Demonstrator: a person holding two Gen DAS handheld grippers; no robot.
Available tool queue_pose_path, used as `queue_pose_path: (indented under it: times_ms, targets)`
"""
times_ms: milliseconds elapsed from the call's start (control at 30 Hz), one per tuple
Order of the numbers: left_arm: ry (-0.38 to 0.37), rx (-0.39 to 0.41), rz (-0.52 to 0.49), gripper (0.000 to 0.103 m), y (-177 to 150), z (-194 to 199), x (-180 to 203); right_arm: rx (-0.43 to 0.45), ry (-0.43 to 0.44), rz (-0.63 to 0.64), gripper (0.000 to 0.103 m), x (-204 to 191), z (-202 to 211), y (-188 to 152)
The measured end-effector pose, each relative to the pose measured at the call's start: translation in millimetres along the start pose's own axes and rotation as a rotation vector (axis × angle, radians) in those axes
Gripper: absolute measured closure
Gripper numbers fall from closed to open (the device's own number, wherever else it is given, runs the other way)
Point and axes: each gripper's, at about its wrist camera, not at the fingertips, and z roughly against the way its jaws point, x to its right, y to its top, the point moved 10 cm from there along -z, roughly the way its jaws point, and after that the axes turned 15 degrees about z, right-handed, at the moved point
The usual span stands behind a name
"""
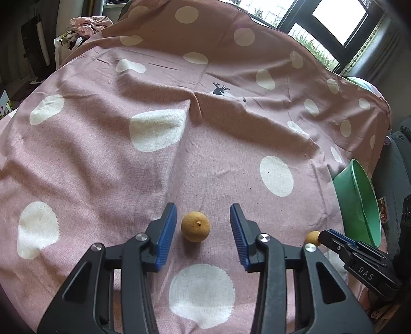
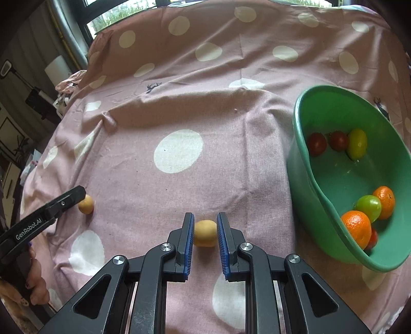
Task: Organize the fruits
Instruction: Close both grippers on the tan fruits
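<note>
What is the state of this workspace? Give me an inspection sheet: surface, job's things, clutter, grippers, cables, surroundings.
Surface: wrinkled pink spotted cloth.
Job's things: left tan fruit lies on the cloth; right tan fruit sits between pads; green bowl at the right holds oranges, red fruits and green fruits.
Clutter: crumpled fabric beyond the far edge.
Grippers: left gripper open, jaws either side of the left tan fruit, not pressing; right gripper shut on the right tan fruit.
Cables: nothing seen.
Surroundings: windows behind; a hand holds the left gripper.
</note>
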Motion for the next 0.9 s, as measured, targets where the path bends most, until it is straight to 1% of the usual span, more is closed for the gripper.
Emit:
queue_pose_path:
  times_ms: [67, 100, 133, 200, 233, 300, 367, 467, 567, 633, 667, 800, 900]
  targets:
    - [-0.011, -0.011, 0.005, 0.064, -0.7, -0.8, 0.8, -0.001, 0.045, -0.018, 0.082, -0.5, -1.2, -2.9]
    - [-0.019, -0.029, 0.012, 0.065, -2.1, -2.7, 1.3, -0.005, 0.059, -0.016, 0.082, -1.9, -1.4, -3.6]
    - [-0.027, -0.051, 0.025, 0.065, -3.9, -5.0, 0.4, -0.005, 0.057, -0.012, 0.082, -2.6, -1.1, -3.5]
    - [-0.032, -0.063, 0.037, 0.069, -5.2, -6.6, -1.8, 0.002, 0.037, -0.008, 0.082, -2.7, -1.7, -2.7]
    - [-0.029, -0.065, 0.035, 0.069, -5.7, -7.1, -1.9, 0.004, 0.045, -0.006, 0.082, -4.9, -2.8, -2.3]
    - [-0.027, -0.066, 0.036, 0.070, -6.0, -7.4, -2.4, -0.008, 0.071, -0.003, 0.082, -10.6, -5.9, -4.7]
    - [-0.021, -0.063, 0.038, 0.070, -6.0, -8.2, -2.6, -0.004, 0.038, 0.023, 0.082, -12.6, -5.4, -4.6]
    - [-0.003, -0.052, 0.019, 0.070, -6.5, -9.3, -1.8, 0.005, 0.018, 0.040, 0.082, -14.3, -5.4, -3.7]
    - [0.004, -0.046, 0.009, 0.071, -6.5, -11.5, -1.4, 0.007, 0.020, 0.039, 0.082, -13.0, -5.8, -3.2]
    - [0.028, -0.042, -0.005, 0.076, -7.6, -14.0, -2.2, 0.010, 0.020, 0.037, 0.082, -12.9, -5.9, -3.0]
    - [0.046, -0.042, -0.014, 0.077, -8.8, -16.4, -3.2, 0.011, 0.021, 0.034, 0.082, -12.7, -5.9, -3.0]
    - [0.060, -0.029, -0.029, 0.077, -9.0, -17.9, -2.2, 0.014, 0.019, 0.044, 0.082, -14.5, -5.6, -2.7]
    - [0.060, -0.028, -0.030, 0.077, -8.8, -17.6, -2.8, 0.016, 0.040, 0.042, 0.081, -14.7, -6.0, -2.2]
